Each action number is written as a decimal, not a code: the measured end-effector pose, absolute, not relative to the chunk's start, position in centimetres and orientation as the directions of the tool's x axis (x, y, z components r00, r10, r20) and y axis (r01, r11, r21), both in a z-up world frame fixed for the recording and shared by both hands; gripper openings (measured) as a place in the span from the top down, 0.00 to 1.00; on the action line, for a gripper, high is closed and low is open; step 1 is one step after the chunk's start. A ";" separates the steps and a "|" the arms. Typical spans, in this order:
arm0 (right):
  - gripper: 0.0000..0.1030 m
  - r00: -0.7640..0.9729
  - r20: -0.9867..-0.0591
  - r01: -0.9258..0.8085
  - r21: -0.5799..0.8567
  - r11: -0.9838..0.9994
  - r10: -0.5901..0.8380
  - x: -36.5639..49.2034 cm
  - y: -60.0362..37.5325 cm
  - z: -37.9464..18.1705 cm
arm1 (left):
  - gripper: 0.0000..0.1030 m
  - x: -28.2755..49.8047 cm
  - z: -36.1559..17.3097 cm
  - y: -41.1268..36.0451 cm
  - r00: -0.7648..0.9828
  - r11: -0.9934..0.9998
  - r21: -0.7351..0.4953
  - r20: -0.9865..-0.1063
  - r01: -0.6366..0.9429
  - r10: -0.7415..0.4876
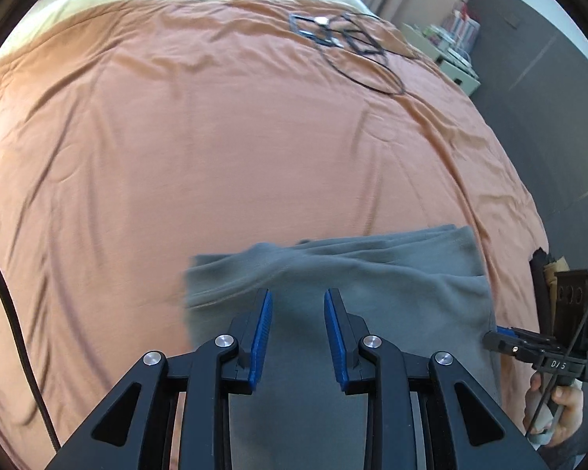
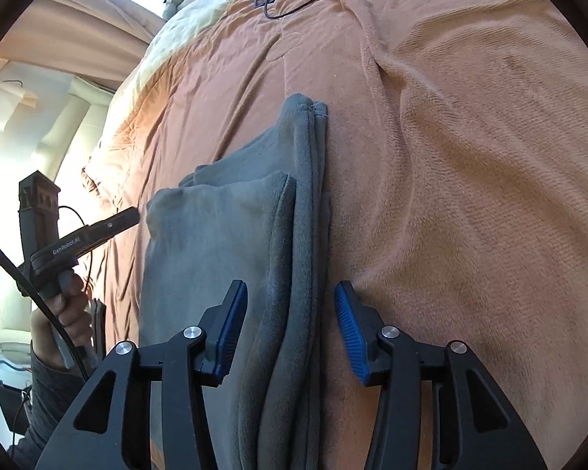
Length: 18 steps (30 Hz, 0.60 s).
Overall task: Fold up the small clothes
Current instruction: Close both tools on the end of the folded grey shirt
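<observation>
Two grippers are hovering over one grey garment [image 1: 333, 274], which is lying folded in layers on the orange blanket [image 1: 176, 137]. The left gripper [image 1: 298, 301] is holding its jaws apart, gripping nothing, above the cloth's near part. The right gripper [image 2: 290, 293] is also spread wide, straddling the garment's stacked edge. Black cables [image 1: 349, 39] are lying further up the blanket.

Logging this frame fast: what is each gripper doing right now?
Left gripper: open, holding nothing, above the folded grey fleece garment.
Right gripper: open, holding nothing, straddling the garment's layered edge.
</observation>
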State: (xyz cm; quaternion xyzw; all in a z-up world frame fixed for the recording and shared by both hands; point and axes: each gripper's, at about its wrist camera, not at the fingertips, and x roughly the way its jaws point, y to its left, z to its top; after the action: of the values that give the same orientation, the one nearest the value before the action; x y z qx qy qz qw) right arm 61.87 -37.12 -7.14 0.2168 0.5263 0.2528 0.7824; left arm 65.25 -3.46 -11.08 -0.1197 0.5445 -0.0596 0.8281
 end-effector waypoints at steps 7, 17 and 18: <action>0.57 0.322 -0.720 -0.177 0.592 0.786 0.615 61.2 -36.4 -6.9 | 0.71 63.4 -12.6 0.7 0.371 0.952 -0.285 -0.900 -0.108 -0.228; 0.57 0.312 -0.703 -0.199 0.610 0.767 0.640 62.2 -35.3 -7.5 | 0.71 63.4 -16.8 2.2 0.316 0.900 -0.402 -0.887 -0.170 -0.337; 0.57 0.315 -0.693 -0.200 0.619 0.759 0.648 62.4 -35.3 -7.6 | 0.71 63.5 -17.0 2.3 0.325 0.893 -0.415 -0.881 -0.175 -0.345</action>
State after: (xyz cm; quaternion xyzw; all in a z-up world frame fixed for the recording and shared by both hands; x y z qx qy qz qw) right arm 62.42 -35.28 -7.64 0.2162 0.5187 0.2713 0.7814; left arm 63.55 2.29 -16.98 -0.2251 0.5785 -0.0543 0.7821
